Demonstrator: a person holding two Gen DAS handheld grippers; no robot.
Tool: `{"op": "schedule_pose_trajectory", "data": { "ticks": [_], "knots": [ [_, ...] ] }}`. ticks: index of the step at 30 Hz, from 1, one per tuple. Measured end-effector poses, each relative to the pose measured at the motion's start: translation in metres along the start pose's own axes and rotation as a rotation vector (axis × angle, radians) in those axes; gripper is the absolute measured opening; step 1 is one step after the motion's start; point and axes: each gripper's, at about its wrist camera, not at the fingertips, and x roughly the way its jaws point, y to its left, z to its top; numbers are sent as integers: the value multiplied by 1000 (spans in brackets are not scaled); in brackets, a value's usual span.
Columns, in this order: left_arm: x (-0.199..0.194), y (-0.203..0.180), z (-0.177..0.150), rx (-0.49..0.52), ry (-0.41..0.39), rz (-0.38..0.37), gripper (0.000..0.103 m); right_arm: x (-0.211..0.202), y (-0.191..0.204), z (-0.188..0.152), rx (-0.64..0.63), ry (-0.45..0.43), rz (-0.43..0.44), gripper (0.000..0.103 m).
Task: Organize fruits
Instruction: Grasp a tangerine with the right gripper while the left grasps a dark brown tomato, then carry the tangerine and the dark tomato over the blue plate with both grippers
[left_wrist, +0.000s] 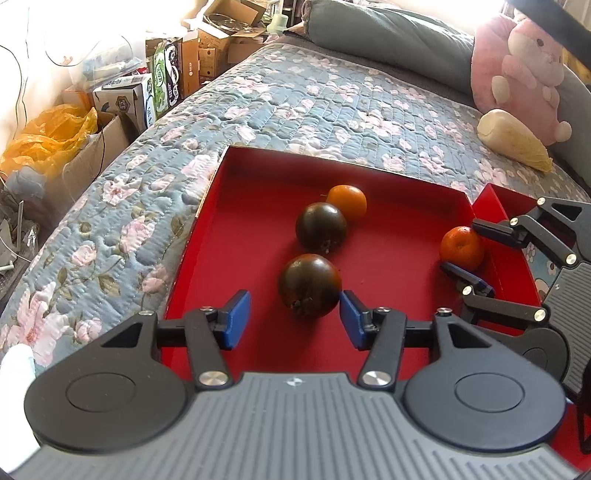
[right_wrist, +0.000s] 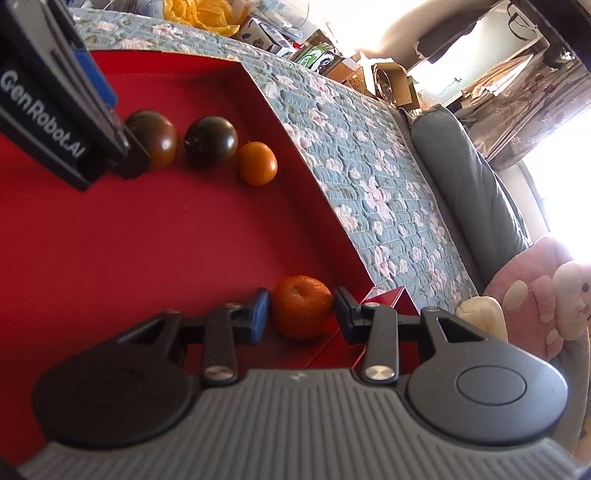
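Four fruits lie in the red tray (left_wrist: 258, 177) on the bed (left_wrist: 295, 99): two dark tomatoes touching near the tray's middle, an orange fruit (left_wrist: 347, 201) against the farther tomato (left_wrist: 320, 228), and a mandarin (left_wrist: 461, 247) apart from them by the tray's right wall. Sorting looks only partly done, I judge: the tomatoes sit paired, but the two orange ones are still apart.

The left gripper (left_wrist: 295, 319) hangs open over the nearer tomato (left_wrist: 309, 286); its left pad is clear of the fruit and the right one just beside it, so nothing is held. The right gripper (right_wrist: 301, 314) straddles the mandarin, its pads at or just beside the peel on both sides; whether they press I cannot tell.

The left view alone shows the whole tray. The right view alone shows how closely the pads flank the mandarin, and the tray's torn corner beside it.
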Motion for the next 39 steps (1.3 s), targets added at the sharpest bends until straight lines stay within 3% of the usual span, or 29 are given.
{"op": "schedule_pose_trajectory", "data": {
  "ticks": [4,12,18,23,28,39],
  "knots": [
    [6,-3,1,20,7,10,62,-13,-16,-1,163,-26,49,41],
    [17,-13,3,91,-6,49,61,-58,-50,-23,634,-115,161,41],
    [17,-14,2,110,-14,49,53,-86,-52,-36,761,-155,214,41],
    [15,-15,1,119,-20,34,46,-97,-51,-51,923,-148,342,41],
    [9,-16,-2,131,-30,21,45,-111,-35,-62,944,-123,383,41],
    [-16,-7,-10,101,-68,33,45,-137,-26,-68,919,-115,369,41]
  ]
}}
